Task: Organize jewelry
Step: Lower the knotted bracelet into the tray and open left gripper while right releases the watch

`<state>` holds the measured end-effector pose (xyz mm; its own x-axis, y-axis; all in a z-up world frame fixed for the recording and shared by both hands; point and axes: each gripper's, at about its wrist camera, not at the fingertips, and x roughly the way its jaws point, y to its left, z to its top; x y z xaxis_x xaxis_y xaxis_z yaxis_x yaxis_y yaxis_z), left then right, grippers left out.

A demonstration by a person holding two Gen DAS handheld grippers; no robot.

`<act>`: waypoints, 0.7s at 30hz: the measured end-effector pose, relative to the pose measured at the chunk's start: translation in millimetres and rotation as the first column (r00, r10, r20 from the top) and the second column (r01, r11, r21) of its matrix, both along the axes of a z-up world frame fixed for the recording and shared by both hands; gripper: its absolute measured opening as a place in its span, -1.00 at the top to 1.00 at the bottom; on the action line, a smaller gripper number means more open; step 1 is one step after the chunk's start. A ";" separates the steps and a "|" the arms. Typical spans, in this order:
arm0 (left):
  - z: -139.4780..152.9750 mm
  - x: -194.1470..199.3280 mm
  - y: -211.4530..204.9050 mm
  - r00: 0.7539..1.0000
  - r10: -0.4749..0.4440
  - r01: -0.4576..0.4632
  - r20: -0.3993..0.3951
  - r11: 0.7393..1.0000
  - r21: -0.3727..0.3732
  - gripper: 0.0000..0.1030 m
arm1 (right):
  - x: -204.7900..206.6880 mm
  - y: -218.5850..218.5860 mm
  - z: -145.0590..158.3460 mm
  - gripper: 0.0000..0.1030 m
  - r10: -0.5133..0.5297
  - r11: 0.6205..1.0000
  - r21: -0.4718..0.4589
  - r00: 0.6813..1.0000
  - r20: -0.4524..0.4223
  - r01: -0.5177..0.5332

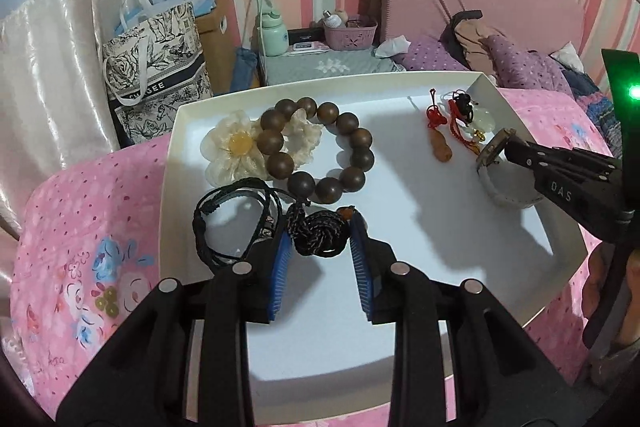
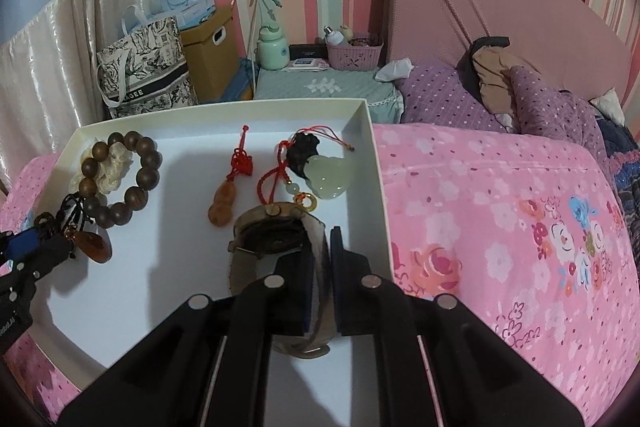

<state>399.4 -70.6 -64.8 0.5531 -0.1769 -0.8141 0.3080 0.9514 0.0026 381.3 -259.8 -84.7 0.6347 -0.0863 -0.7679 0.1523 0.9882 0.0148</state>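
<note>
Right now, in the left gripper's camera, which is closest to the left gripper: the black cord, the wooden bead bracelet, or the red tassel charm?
1. Black cord, between the left gripper's fingers.
2. Wooden bead bracelet, just beyond, mid-tray.
3. Red tassel charm, farthest, toward the tray's right side.

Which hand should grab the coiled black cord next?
Left. The left gripper already has its open fingers either side of the black cord in the tray. The right gripper is busy, shut on the watch.
</note>
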 end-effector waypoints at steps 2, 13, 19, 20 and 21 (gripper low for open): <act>0.0 -1.4 0.7 1.000 0.006 -0.006 -0.002 1.000 0.000 0.45 | 0.3 -1.0 -1.7 0.85 -0.002 1.000 0.000 1.000 0.001 0.002; -15.6 7.7 7.2 0.997 0.026 -0.027 -0.077 1.000 -0.011 0.42 | -1.8 -1.6 -7.4 0.79 0.000 1.000 0.002 1.000 0.001 0.000; -13.9 7.5 5.2 0.997 0.023 -0.024 -0.077 1.000 -0.008 0.41 | -5.4 1.8 -4.0 0.78 0.011 1.000 0.003 1.000 -0.006 -0.011; -13.7 7.5 4.5 0.997 0.019 -0.020 -0.080 1.000 -0.007 0.41 | -5.8 2.1 -3.2 0.59 0.013 1.000 0.004 1.000 -0.013 -0.013; -13.1 7.6 3.5 0.996 0.014 -0.015 -0.085 1.000 -0.008 0.40 | -6.1 2.1 -2.4 0.41 0.011 1.000 0.004 1.000 -0.019 -0.011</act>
